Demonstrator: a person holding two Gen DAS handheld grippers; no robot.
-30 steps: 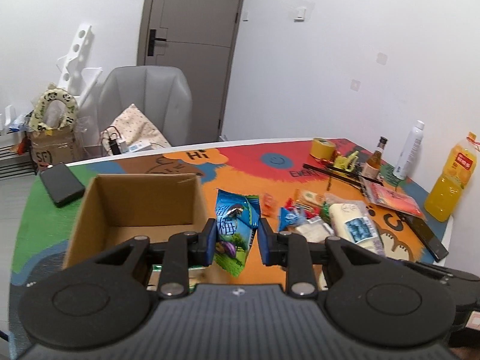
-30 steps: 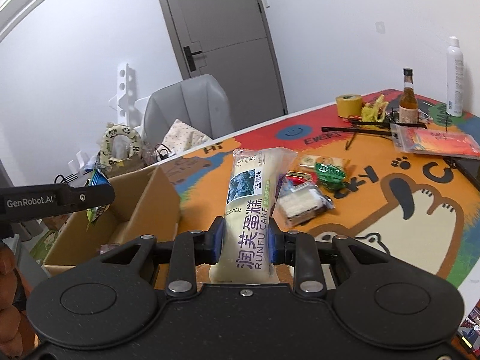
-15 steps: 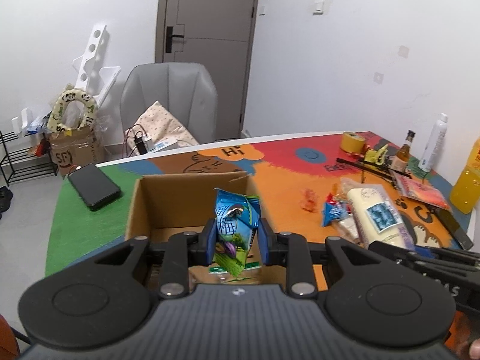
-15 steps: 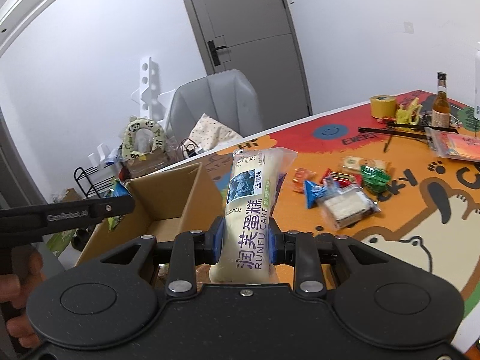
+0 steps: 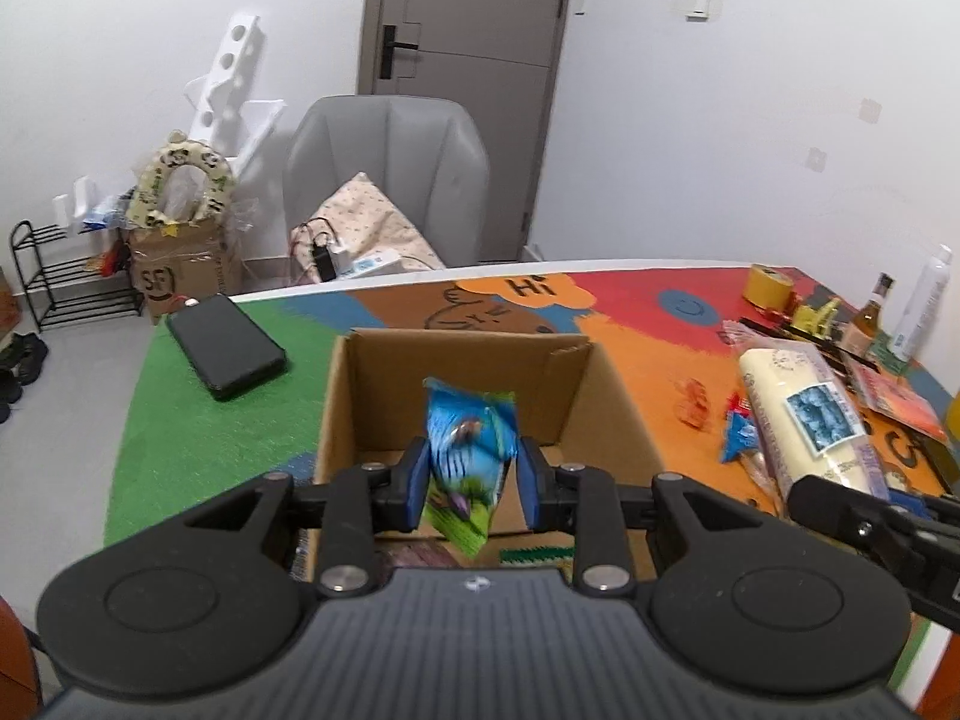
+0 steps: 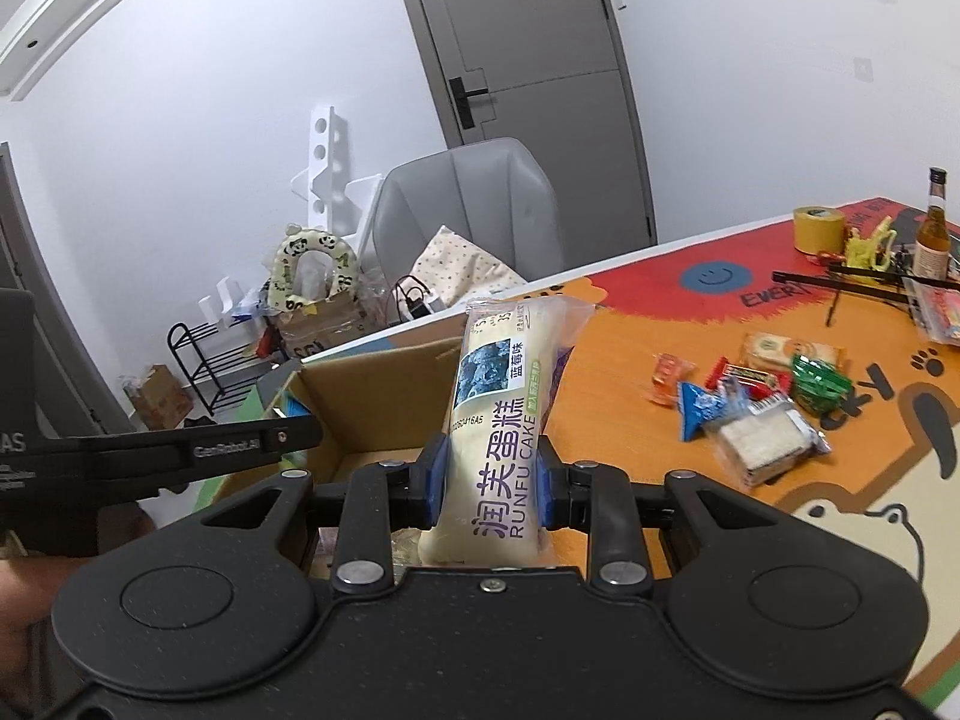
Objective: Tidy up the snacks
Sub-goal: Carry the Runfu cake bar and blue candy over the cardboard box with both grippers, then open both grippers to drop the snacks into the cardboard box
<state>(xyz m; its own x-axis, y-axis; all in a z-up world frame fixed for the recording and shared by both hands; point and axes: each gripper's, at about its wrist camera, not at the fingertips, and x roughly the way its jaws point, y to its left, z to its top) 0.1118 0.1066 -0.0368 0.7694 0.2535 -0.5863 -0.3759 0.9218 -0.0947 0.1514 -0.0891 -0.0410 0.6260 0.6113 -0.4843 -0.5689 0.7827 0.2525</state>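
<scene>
Left gripper hangs over the open cardboard box, tilted down toward its inside. A blue-and-green snack bag sits between its blue pads; the bag is blurred, its lower corner hanging below the pads. The jaws are opening: the left pad touches the bag, and a narrow gap shows at the right pad. A few packets lie on the box floor, too hidden to identify.

Right gripper is clamped narrowly on a long cream cake pack printed "RUNFU CAKE". The pack stands nearly upright between the pads, gripped near its lower end, its top leaning slightly right. In the right wrist view it is in front of the box's right wall, above the counter. In the left wrist view the same pack appears to the right of the box.

The box stands on the counter's coloured mat, between the green patch and the orange patch. A black phone lies flat on the green patch, left of the box and apart from it.

Loose snacks lie in a cluster on the orange patch, well right of the box: blue, red, green and clear packets, some touching. Beyond them are a tape roll and a brown bottle.
</scene>
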